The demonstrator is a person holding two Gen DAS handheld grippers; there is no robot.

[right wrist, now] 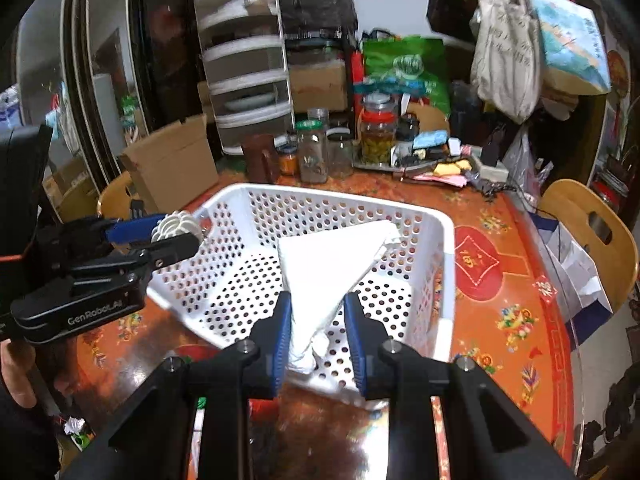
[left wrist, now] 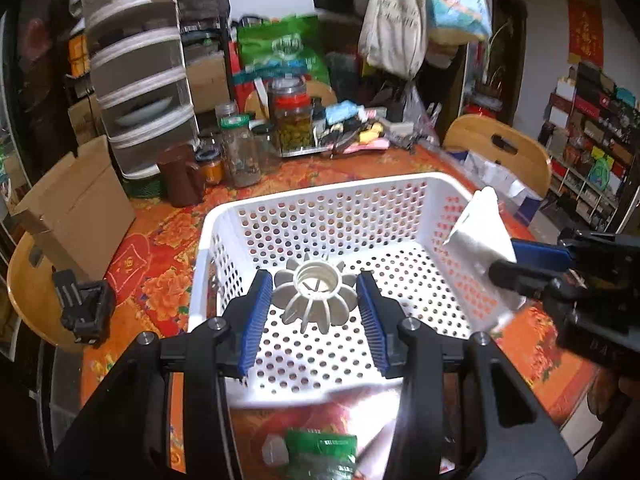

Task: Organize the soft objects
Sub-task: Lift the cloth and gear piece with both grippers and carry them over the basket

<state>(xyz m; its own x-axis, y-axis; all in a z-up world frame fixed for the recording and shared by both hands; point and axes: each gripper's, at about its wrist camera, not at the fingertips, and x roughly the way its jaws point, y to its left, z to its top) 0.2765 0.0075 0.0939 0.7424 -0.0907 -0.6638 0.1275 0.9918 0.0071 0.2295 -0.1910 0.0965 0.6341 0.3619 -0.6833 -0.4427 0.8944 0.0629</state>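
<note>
A white perforated basket [left wrist: 320, 200] [right wrist: 436, 264] stands on the red floral table. My left gripper [left wrist: 316, 300] is shut on a white ribbed flower-shaped object [left wrist: 316, 294] and holds it above the basket's inside; it also shows in the right wrist view [right wrist: 176, 228]. My right gripper [right wrist: 316, 320] is shut on a folded white cloth [right wrist: 332, 264] and holds it over the basket's near side. The cloth [left wrist: 478, 236] shows at the basket's right wall in the left wrist view.
Glass jars [right wrist: 316, 152], a brown mug [right wrist: 262, 160], a cardboard box [right wrist: 172, 160] and a stacked drawer unit [right wrist: 248, 80] crowd the far table. Wooden chairs [right wrist: 592, 232] stand around it. A green packet [left wrist: 320, 452] lies in front of the basket.
</note>
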